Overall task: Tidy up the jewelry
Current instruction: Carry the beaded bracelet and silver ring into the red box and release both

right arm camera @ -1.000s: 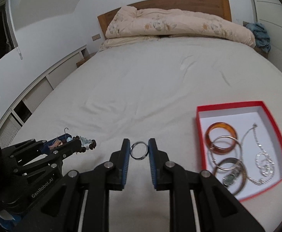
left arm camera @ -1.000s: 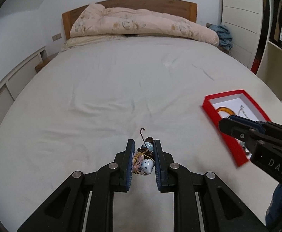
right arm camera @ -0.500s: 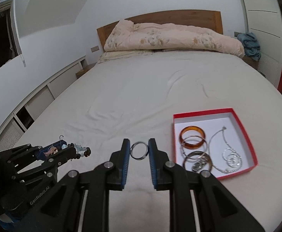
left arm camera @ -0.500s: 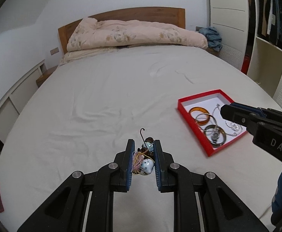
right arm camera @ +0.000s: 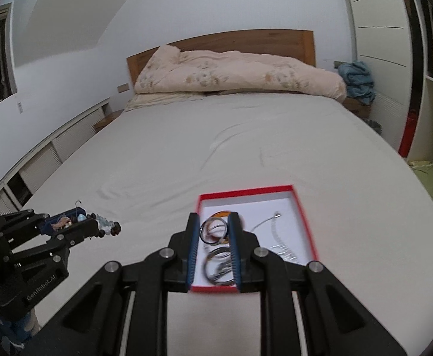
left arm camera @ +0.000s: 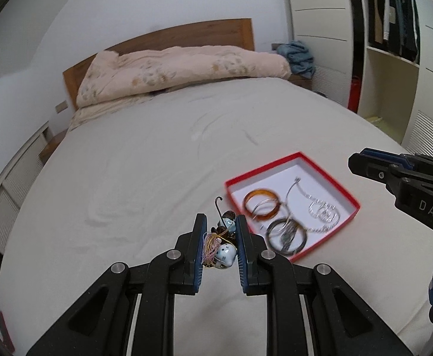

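My right gripper (right arm camera: pixel 215 231) has its jaws clamped on a dark metal ring (right arm camera: pixel 213 229), held upright at frame centre, in line with the near-left part of the red box (right arm camera: pixel 302 207). Box sits on the bed (right arm camera: pixel 216 154), white inside, holding an amber bangle (left arm camera: pixel 262 204), a dark bangle (left arm camera: pixel 287 235) nearer the lower edge, and a silver chain necklace (left arm camera: pixel 320 210) to the right; blurred by motion. My left gripper (left arm camera: pixel 219 246) has jaws clamped on a beaded earring bundle (left arm camera: pixel 221 244): pale blue bead, tangled threads, wire hook sticking up. In the left wrist view that bundle is lower centre, just left of the box. Right gripper shows at that frame's right edge. Quilt (right arm camera: pixel 231 74) heaped against the wooden headboard (right arm camera: pixel 275 37), upper centre.
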### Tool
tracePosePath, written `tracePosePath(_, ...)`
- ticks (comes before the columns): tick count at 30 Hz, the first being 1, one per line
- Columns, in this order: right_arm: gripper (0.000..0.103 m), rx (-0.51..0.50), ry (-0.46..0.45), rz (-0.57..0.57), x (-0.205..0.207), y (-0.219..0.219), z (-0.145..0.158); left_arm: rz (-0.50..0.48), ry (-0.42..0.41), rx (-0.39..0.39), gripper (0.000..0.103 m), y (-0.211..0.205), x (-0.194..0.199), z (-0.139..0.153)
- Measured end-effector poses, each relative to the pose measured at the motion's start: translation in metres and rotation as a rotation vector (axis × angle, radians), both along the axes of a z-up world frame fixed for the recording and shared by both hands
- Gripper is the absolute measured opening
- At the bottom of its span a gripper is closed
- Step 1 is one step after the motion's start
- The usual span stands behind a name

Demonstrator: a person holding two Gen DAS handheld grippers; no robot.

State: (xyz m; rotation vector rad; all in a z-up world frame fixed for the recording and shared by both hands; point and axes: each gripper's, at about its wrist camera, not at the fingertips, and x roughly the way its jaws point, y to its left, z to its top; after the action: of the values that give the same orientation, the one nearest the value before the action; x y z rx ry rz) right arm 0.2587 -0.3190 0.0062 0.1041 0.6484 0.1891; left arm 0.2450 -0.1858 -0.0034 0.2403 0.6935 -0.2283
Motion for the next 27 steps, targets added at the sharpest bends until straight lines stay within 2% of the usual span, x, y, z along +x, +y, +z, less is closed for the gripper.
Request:
tracePosePath(9,0.018,-0.013,-0.002,-0.039,0.035,-0.048,-0.015,-0.068,0.003,0.038,0.019,-0.054,0.042,-0.013)
tracePosePath(18,0.018,0.025,0.055,-0.059,0.068,-0.071,-0.064,-0.113,0.057,0.076,0.019,-0.089,0.077,-0.050)
tracePosePath(27,0.018,0.035,0.113,-0.060,0.080,-0.081,-0.103,-0.118,0.114,0.088,0.019,-0.106,0.092,-0.087)
